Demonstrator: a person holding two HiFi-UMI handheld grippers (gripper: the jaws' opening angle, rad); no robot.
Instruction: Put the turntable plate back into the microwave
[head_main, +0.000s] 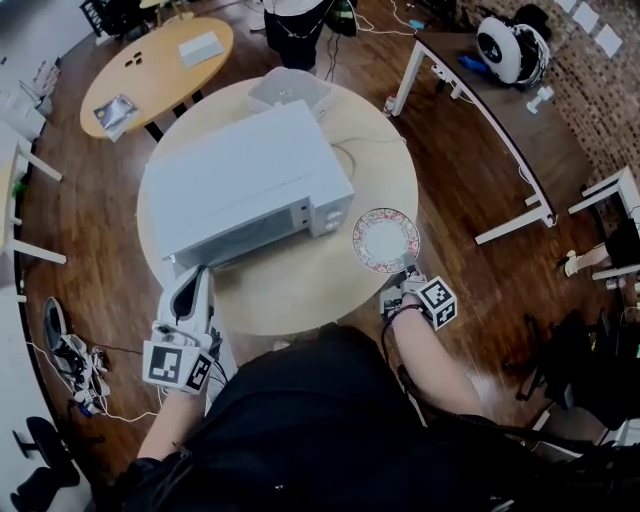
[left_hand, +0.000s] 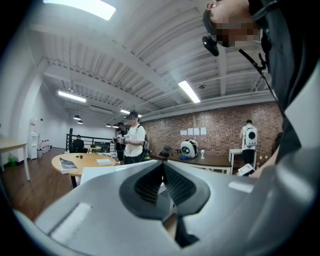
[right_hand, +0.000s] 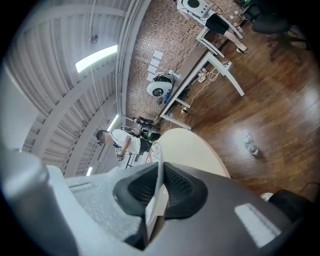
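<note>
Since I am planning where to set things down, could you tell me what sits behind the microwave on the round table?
A pale box stands on the round table just beyond the microwave. The microwave's body covers its own back and the tabletop right behind it.

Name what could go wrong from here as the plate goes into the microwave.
The right gripper holds the plate only by its near rim, jaws shut on the edge: it could tilt or slip out. The door of the microwave looks closed: carried straight in, the plate would strike it.
</note>
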